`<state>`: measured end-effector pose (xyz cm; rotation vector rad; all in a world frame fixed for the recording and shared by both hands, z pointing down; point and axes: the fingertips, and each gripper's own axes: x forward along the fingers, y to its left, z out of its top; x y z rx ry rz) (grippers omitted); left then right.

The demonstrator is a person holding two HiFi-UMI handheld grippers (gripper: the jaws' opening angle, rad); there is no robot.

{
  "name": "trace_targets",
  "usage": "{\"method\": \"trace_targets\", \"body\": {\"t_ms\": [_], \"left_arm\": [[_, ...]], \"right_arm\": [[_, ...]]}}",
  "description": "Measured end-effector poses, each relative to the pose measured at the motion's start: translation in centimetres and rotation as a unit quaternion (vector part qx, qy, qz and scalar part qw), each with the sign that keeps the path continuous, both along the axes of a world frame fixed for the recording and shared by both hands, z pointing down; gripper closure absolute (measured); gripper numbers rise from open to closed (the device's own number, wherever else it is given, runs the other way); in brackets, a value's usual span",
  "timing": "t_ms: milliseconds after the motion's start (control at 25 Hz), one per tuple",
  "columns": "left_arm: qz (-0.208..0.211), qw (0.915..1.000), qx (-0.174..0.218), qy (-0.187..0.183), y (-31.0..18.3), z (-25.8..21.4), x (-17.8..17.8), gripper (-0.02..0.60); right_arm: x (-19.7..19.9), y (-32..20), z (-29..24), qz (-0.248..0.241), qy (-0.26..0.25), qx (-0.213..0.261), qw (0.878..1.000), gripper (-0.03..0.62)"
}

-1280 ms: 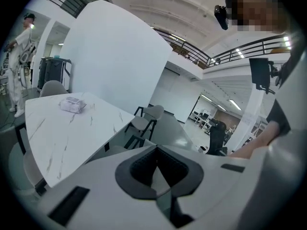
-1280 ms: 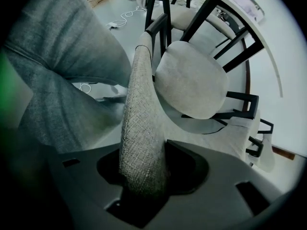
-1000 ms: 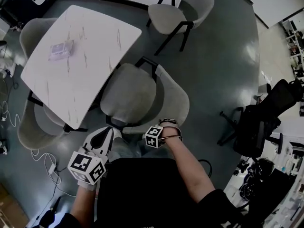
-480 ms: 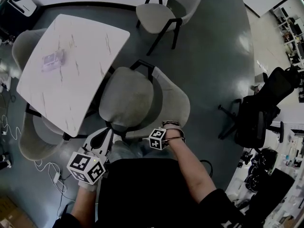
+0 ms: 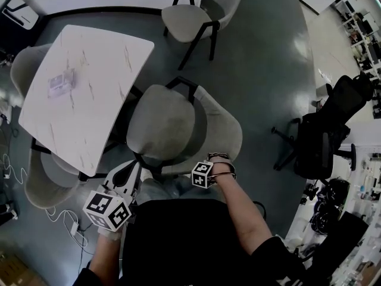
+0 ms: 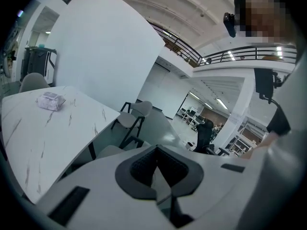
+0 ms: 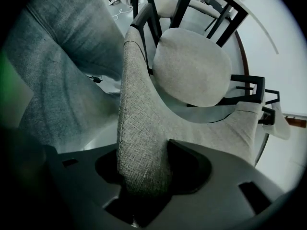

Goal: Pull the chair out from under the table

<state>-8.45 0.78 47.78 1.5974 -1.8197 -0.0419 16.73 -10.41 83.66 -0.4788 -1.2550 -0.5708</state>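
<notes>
The grey upholstered chair (image 5: 161, 127) with black legs stands at the corner of the white marble-look table (image 5: 89, 100), its seat out from under the top. My right gripper (image 5: 202, 173) points steeply down onto the top of the curved backrest (image 5: 223, 133). In the right gripper view the backrest's fabric edge (image 7: 139, 119) fills the gap of the right gripper (image 7: 144, 176), whose jaws are opening but still touch it. The seat (image 7: 192, 66) lies beyond. My left gripper (image 5: 132, 168) hovers beside the chair; the left gripper (image 6: 156, 169) is shut on nothing.
A second grey chair (image 5: 190, 19) stands free at the back. Two more chairs (image 5: 27, 64) (image 5: 44, 177) are tucked in on the table's left side. A small packet (image 5: 61, 82) lies on the table. A black office chair (image 5: 324, 142) stands to the right, and cables (image 5: 9, 159) run along the floor at left.
The chair and my right gripper on its backrest have come a little further away from the table, towards me. The left gripper has hardly shifted.
</notes>
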Motion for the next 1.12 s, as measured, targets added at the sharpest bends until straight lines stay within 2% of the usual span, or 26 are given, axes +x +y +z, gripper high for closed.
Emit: {"method": "trace_targets", "body": {"t_ms": [320,720,920,1120], "left_arm": [[0.023,0.9997,0.002,0.0,-1.1,-0.1,0.9,0.577],[0.052,0.9986,0.004,0.002,-1.7,0.0,2.1,0.577],[0.07,0.9976,0.005,0.003,-2.4,-0.1,3.1,0.577],[0.081,0.9967,0.003,0.004,-2.8,0.0,3.7,0.577]], "right_arm": [[2.3,-1.8,-0.4,0.04,0.007,0.004,0.999,0.387],[5.6,-3.8,-1.0,0.12,0.021,0.012,0.992,0.385],[8.0,-5.0,-1.2,0.176,0.028,0.016,0.984,0.385],[11.8,-5.0,-1.4,0.247,0.031,0.008,0.969,0.385]]}}
